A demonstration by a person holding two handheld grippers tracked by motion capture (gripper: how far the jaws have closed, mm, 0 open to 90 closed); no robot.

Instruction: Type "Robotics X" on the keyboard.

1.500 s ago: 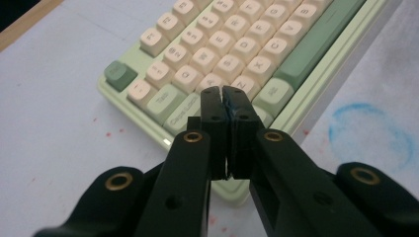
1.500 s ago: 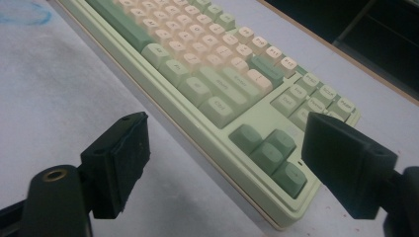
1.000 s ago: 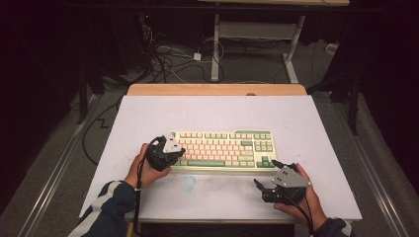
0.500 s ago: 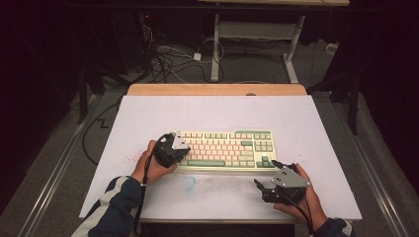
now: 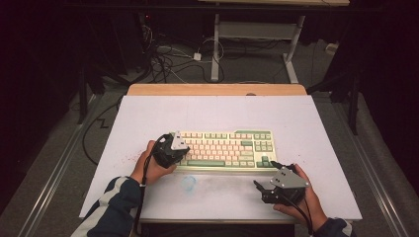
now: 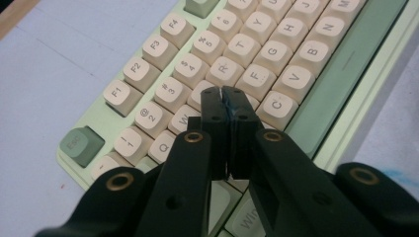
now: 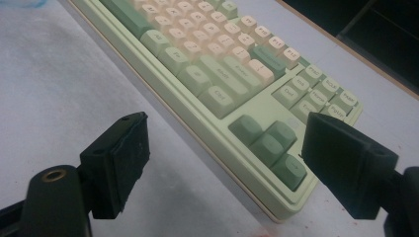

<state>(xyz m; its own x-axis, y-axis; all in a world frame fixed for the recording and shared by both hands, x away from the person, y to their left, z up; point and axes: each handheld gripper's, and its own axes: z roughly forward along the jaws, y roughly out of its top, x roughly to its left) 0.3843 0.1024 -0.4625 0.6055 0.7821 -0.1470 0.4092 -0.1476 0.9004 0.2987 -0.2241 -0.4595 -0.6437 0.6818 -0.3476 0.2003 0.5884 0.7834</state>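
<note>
Left gripper (image 5: 179,148) closed over the keyboard's (image 5: 232,148) left end, right gripper (image 5: 269,180) open beside its right end.
High view: keyboard mid-table, long axis left-right; left is the nearer. Left gripper view: jaws pressed together, empty, tips (image 6: 223,96) over the keys (image 6: 257,76) near E/D. Right gripper view: jaws wide, arrow keys (image 7: 269,143) between and ahead.

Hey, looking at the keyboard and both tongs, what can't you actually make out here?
- Left gripper view: the key under the left tongs on the keyboard is hidden by the shut tips.
- High view: keycap letters are too small.
- Right gripper view: far keys blur; the top edge cuts off the keyboard's left end.
</note>
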